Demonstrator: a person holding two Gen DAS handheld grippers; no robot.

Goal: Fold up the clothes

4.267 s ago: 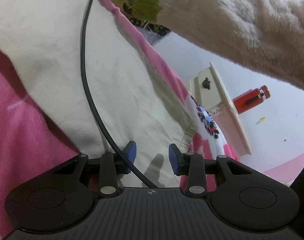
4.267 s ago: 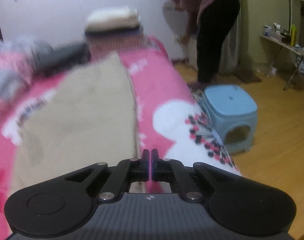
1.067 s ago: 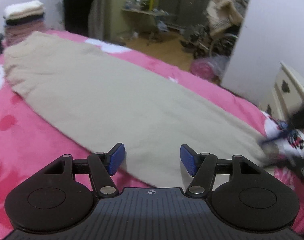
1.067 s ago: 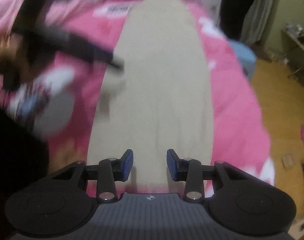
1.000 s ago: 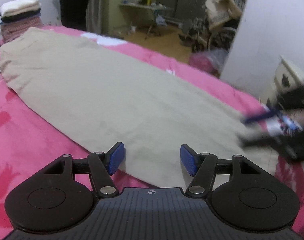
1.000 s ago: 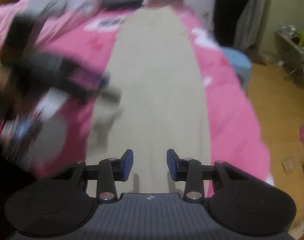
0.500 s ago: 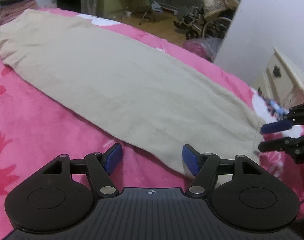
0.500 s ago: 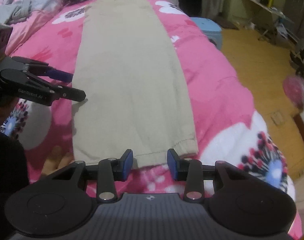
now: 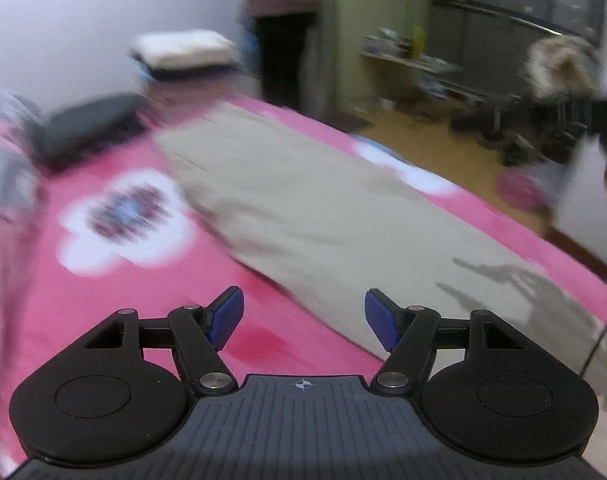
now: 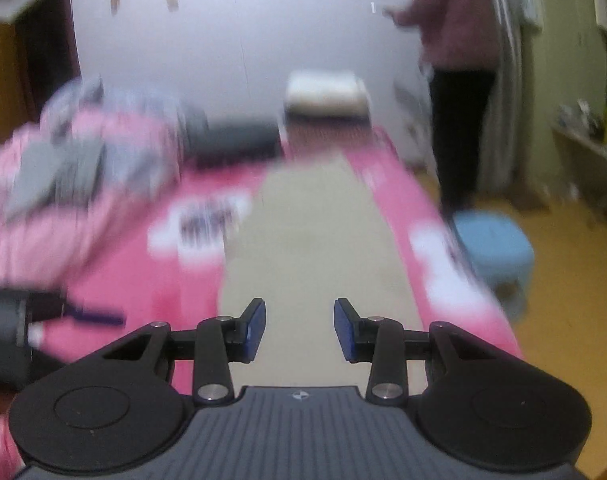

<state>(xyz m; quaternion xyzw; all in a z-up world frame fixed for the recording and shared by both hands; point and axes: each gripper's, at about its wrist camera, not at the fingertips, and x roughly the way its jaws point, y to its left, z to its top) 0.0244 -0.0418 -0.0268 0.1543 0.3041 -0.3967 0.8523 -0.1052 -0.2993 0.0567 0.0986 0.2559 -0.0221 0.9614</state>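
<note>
Beige fabric is the whole story here, the long folded trousers [image 9: 343, 216] lie flat on the pink blanket [image 9: 115, 300], stretching away from both tools. Left gripper [image 9: 303, 320] has its blue pads [image 9: 227, 316] standing well apart with nothing between them, hanging over the blanket with the near edge of the trousers just ahead and to its right. Right gripper [image 10: 299, 328] is parted too, narrower, also empty, hovering above the near end of the trousers [image 10: 319, 248], which run straight ahead of it up the bed. Off to its left, low down, you can make out the other tool as a dark blur.

My guess is this is the gap between folds: lengthwise fold done, neither tool holding cloth. Next move probably needs both to drop to the near end, pinch a corner each and carry it toward the far end.

Further out: dark item [image 9: 87, 128] on the bed, stack of folded clothes [image 10: 327, 92], blue stool [image 10: 491, 252] to the right, and a person [image 10: 459, 60] standing at the back
</note>
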